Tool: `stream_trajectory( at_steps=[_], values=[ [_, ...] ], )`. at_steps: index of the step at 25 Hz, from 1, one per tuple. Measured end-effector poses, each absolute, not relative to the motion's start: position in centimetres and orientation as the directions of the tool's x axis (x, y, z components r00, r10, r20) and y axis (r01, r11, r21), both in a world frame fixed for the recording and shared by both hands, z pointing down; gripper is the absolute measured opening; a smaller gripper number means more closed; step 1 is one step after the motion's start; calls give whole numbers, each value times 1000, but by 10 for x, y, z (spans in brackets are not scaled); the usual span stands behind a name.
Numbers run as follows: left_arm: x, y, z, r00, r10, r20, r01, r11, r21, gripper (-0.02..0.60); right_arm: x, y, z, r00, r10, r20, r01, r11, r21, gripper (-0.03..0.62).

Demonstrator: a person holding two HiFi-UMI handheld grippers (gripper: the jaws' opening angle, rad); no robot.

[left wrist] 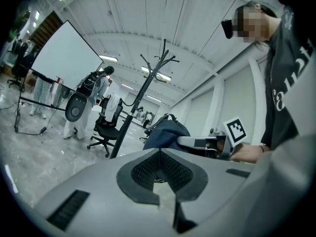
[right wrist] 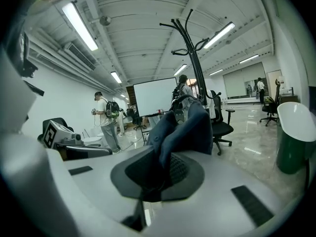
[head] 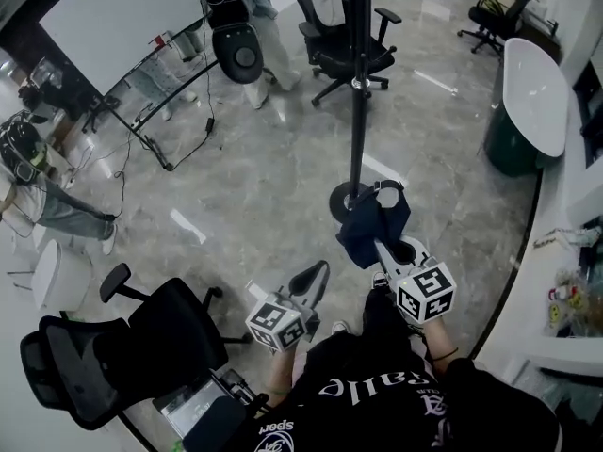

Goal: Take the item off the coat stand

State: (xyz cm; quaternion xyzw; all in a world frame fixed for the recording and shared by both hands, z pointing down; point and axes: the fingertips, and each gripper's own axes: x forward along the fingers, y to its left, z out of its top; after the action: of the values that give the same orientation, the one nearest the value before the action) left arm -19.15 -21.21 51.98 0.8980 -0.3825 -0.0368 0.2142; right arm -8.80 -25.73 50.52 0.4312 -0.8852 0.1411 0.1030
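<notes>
Fabric of the dark blue bag [head: 362, 226] sat pinched in the jaws of my right gripper [head: 382, 245], which were closed tight on a fold of it. I held the bag off the coat stand [head: 359, 111], above the marble floor [head: 254, 196] and close to the stand's round base. My left gripper [head: 315, 277] hung lower and to the left, its jaws together with nothing between them. White lettering ran across my black shirt [head: 377, 394], too warped to read with certainty. The marker cubes [head: 426, 292] carried only square patterns.
</notes>
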Motion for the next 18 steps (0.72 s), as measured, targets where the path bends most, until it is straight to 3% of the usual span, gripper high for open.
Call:
stream_trajectory(
  at_steps=[10, 18],
  values=[
    [-194, -162, 519, 683, -726, 79, -678, -589, 439, 3, -50, -172, 511, -550, -762, 343, -833, 531, -154, 35],
    [-141, -120, 507, 671, -738, 69, -689, -587, 424, 3, -7, -138, 513, -578, -743, 339, -813, 559, -161, 35]
  ],
)
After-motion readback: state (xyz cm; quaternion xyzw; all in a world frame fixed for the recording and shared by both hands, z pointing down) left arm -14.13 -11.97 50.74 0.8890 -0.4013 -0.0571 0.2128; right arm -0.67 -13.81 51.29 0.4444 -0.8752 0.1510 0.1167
